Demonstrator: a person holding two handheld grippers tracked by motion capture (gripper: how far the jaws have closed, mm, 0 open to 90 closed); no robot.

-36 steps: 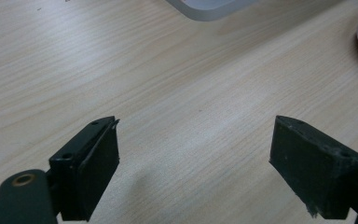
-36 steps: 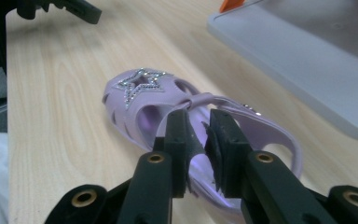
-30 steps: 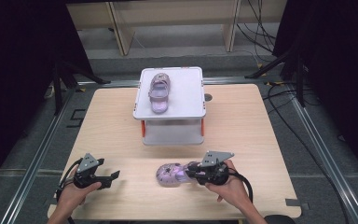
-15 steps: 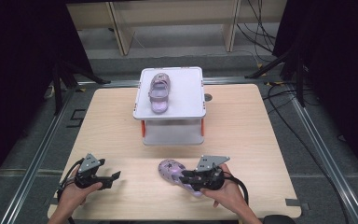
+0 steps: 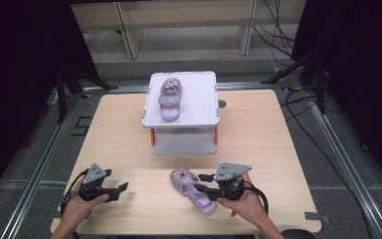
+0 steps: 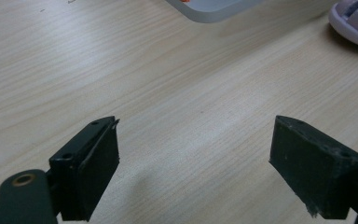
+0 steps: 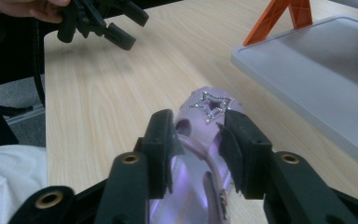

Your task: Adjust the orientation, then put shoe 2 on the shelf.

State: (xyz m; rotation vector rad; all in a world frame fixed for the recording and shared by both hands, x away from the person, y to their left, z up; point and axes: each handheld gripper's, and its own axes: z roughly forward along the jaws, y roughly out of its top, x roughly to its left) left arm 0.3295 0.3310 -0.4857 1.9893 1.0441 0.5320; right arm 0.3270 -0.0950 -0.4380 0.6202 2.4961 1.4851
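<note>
High view: a wooden table point(image 5: 288, 129) carries a white stand point(image 5: 199, 99) with orange legs at its far middle. One purple sandal point(image 5: 169, 97) lies on top of the stand, toe toward the person. A second sandal point(image 5: 193, 190) lies on the table near the front edge, just in front of the stand and a little to the right. The right gripper point(image 5: 205, 183) sits at this sandal, its jaws on either side of the strap area, held by the right hand point(image 5: 243, 203). The left gripper point(image 5: 121, 188) rests low at the front left, well apart from the sandal, in the left hand point(image 5: 77, 209).

Left gripper view: the two black jaws stand wide apart over bare wood, holding nothing. The toe of the sandal point(image 6: 356, 23) shows at the upper right corner, and an edge of the stand point(image 6: 214, 7) at the top.

Right gripper view: the jaws close narrowly around the sandal's point(image 7: 200, 140) upper, just behind its glittering star point(image 7: 210, 106); both pads appear to touch the strap. The stand's lower tray point(image 7: 326, 70) is at the right, and the left gripper point(image 7: 121, 25) is at the upper left.
</note>
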